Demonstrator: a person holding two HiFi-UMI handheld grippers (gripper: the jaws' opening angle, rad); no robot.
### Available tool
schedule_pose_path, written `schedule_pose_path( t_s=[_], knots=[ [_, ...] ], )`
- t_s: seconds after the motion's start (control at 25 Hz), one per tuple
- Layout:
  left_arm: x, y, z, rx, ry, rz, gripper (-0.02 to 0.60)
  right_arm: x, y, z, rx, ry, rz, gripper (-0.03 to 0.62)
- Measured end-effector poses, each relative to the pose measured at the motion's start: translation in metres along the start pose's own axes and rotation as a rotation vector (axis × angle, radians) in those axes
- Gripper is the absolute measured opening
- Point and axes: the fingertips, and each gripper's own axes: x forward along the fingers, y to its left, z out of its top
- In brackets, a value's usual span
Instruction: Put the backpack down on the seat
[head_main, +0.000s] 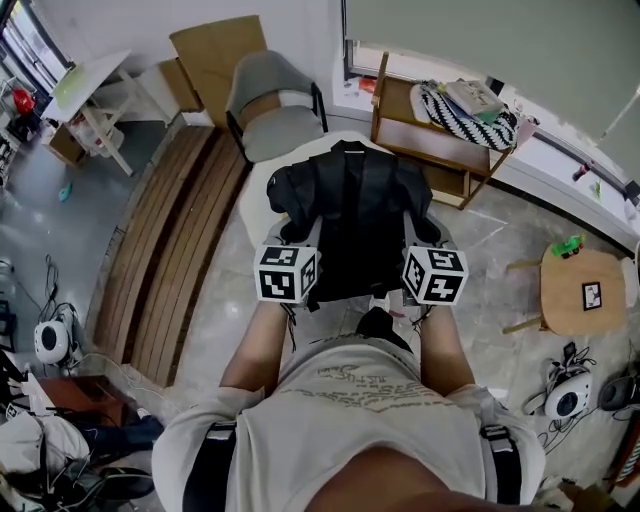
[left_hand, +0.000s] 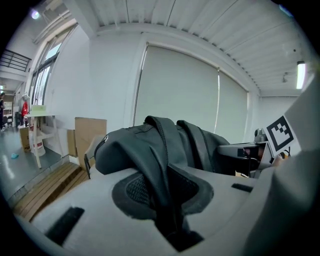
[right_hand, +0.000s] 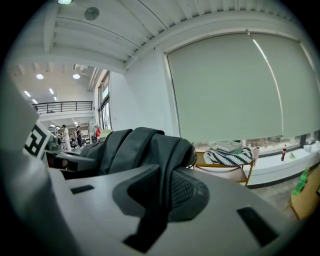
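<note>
Just before the person's chest, the black backpack (head_main: 350, 215) is gripped at both sides. The left gripper (left_hand: 162, 200) is closed on one padded strap (left_hand: 157, 160), and the right gripper (right_hand: 160, 200) on another strap (right_hand: 167, 165). The fabric is dark, matte and creased. The pack is seen nearer than the grey chair (head_main: 275, 115), over a pale surface (head_main: 255, 205); whether it rests there cannot be told.

Backpack (head_main: 350, 215) at centre. Left tool (head_main: 298, 240) at its 7 o'clock, right tool (head_main: 418, 240) at its 5, strap in each. Chair (head_main: 272, 105) behind at 12. Shelf unit (head_main: 440, 150) at 1. Stool (head_main: 575, 290) at 3. Slatted platform (head_main: 180, 250) at 9. Worktop (head_main: 85, 85) at 10.
</note>
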Motion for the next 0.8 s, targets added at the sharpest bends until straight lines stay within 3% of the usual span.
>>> schedule_pose_path(
  t_s=[0.36,0.64,0.8],
  knots=[
    [0.088,0.004,0.024,-0.048,0.040,0.053,0.083,0.079,-0.062,0.027,-0.011,0.050,0.071,0.051],
    [0.149,0.006,0.026,-0.067,0.106,0.084,0.083,0.133,-0.105,0.024,0.010,0.109,0.121,0.051],
    [0.171,0.007,0.012,-0.116,0.152,0.108,0.083,0.156,-0.122,0.014,0.006,0.155,0.167,0.051]
  ],
)
